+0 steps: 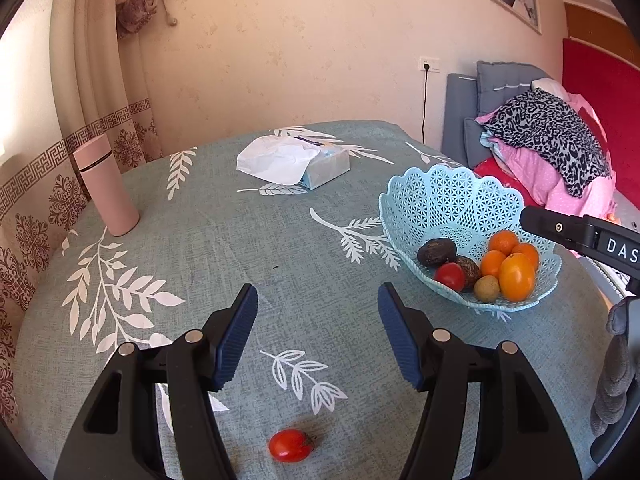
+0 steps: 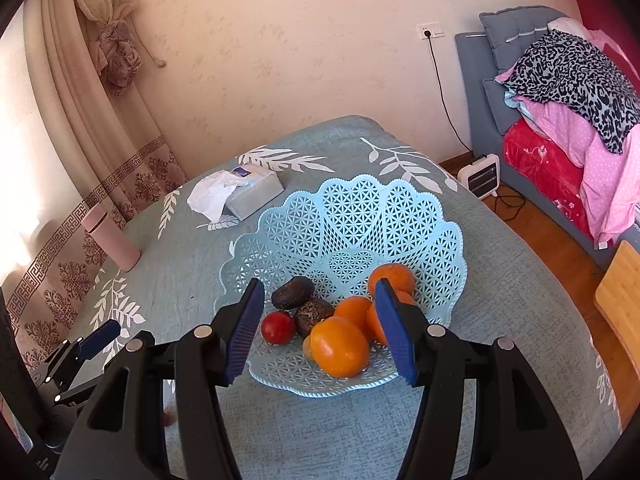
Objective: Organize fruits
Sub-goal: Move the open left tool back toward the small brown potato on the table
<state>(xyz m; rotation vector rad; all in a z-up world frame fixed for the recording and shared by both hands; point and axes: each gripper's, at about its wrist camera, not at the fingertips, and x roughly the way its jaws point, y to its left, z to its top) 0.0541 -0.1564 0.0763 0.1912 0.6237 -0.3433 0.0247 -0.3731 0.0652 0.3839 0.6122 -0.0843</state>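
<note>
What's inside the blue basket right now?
The blue basket holds oranges, a red tomato, two dark wrinkled fruits and a small tan fruit. Anything beneath the pile is covered.

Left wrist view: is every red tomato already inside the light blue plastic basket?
No, one red tomato lies on the tablecloth, outside the basket.

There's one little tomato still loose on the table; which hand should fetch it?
Left, probably. The loose tomato lies just below the open left gripper, whereas the right gripper, also empty, hangs over the blue basket.
</note>
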